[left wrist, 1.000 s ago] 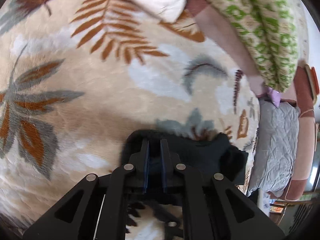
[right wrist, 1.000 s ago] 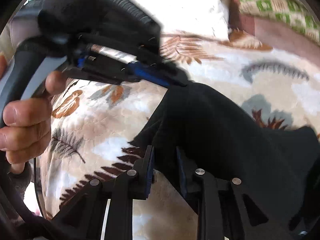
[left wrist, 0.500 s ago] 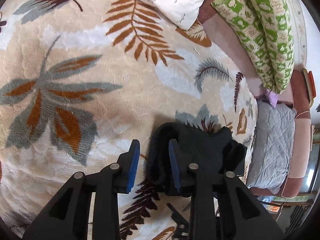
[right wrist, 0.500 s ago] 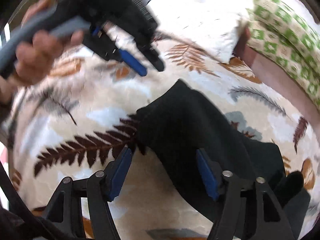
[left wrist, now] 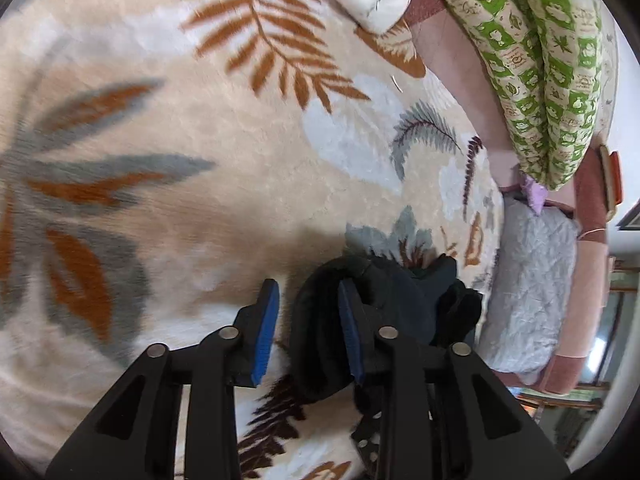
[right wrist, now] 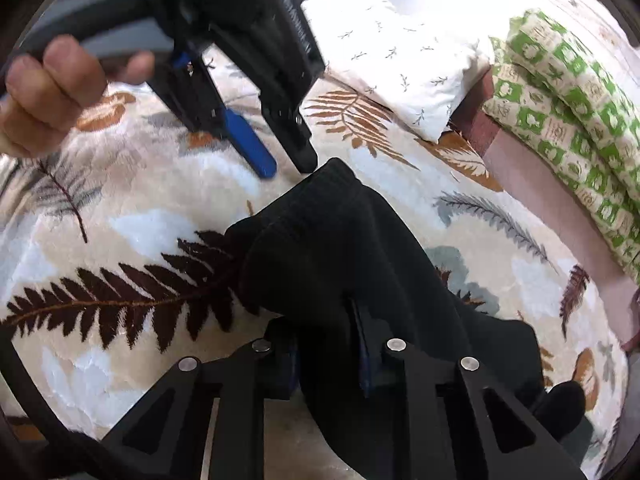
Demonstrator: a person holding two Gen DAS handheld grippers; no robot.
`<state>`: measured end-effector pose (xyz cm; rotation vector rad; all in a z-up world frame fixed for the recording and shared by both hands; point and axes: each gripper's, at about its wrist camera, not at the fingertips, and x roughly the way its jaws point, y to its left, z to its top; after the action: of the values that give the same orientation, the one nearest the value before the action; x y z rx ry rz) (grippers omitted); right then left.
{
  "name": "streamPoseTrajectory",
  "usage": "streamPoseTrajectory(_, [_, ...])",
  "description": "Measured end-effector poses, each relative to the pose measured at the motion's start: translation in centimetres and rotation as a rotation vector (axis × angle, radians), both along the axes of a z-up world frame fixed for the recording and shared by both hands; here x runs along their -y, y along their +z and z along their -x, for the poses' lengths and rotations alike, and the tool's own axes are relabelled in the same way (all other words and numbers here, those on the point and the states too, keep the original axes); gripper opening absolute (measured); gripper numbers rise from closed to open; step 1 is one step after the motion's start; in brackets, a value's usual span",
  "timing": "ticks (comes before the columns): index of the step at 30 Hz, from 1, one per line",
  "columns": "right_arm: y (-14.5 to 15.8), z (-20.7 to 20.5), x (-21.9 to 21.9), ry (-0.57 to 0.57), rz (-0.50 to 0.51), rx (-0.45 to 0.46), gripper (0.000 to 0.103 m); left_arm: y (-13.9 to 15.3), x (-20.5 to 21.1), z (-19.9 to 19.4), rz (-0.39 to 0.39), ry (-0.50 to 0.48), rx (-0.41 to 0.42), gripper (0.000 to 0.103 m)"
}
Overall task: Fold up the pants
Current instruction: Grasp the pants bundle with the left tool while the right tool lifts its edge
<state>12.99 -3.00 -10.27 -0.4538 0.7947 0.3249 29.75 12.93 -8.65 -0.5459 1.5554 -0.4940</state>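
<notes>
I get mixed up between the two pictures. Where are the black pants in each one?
Left wrist view: the black pants bunch low and right of centre, partly between the left hand-held gripper's open blue pads.
Right wrist view: the pants fill the centre and lower right, draped over the right hand-held gripper.
Shared landmark: the green patterned cushion, at the right in both.

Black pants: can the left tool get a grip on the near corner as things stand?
Probably yes. The left tool is open with the black pants bunched at its right finger; only the leaf-print blanket lies around it, nothing blocking.
</notes>
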Motion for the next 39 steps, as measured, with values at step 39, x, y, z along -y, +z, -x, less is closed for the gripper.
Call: streamPoseTrajectory(39, [0.8, 0.0, 2.0, -0.044, -0.217, -0.045, 0.017, 2.8, 3.3, 3.8, 0.242, 0.031, 0.065, 0.028])
